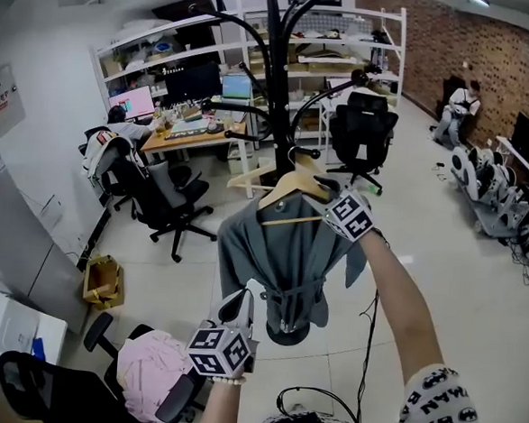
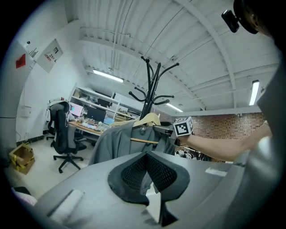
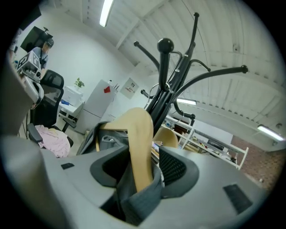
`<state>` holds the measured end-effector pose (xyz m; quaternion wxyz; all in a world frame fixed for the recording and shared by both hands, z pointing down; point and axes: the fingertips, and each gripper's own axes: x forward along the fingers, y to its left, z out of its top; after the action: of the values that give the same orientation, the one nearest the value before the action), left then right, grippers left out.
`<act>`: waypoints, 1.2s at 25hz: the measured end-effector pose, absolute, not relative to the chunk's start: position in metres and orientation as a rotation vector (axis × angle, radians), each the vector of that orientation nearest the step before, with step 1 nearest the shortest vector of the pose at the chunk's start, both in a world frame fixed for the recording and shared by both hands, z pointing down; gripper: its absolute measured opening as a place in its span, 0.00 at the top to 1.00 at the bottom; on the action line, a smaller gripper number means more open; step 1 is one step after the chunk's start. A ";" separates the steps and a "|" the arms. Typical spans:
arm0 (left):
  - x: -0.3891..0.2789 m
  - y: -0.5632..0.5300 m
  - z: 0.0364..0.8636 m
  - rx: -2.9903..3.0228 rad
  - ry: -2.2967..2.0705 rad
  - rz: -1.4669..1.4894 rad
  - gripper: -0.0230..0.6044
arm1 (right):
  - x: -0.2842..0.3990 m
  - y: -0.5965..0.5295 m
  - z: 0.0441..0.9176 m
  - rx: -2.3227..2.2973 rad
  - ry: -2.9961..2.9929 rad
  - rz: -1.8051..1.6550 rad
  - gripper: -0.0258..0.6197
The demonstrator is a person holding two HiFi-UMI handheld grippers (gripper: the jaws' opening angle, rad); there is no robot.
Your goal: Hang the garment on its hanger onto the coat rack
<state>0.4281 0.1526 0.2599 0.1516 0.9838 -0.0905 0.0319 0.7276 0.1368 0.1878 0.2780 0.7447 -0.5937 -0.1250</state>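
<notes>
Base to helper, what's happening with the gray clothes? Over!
Left tool shut on hem of gray garment. Right tool open around wooden hanger. Hook up at coat rack; another hanger close beside it.

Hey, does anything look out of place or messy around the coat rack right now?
One thing: a pink cloth lies crumpled on the seat of a black chair at lower left instead of hanging. The grey garment sits on its wooden hanger by the coat rack. Nothing looks spilled or damaged.
</notes>
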 end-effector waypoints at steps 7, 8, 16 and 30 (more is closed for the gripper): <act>0.417 0.150 0.260 2.834 -0.196 0.110 0.98 | 0.672 0.204 0.148 2.217 -1.552 -0.486 0.61; 0.414 0.150 0.261 2.835 -0.186 0.115 0.98 | 0.659 0.215 0.150 2.253 -1.562 -0.475 0.64; 0.392 0.161 0.274 2.855 -0.119 0.170 0.98 | 0.534 0.283 0.211 2.579 -1.740 -0.207 0.95; 0.353 0.171 0.308 2.858 -0.123 0.218 0.98 | 0.445 0.310 0.311 2.778 -1.621 0.387 0.95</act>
<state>0.3532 0.1715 0.3081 0.1360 0.9869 -0.0425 0.0754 0.4447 0.3097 0.3110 -0.0488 0.8565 -0.4998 0.1193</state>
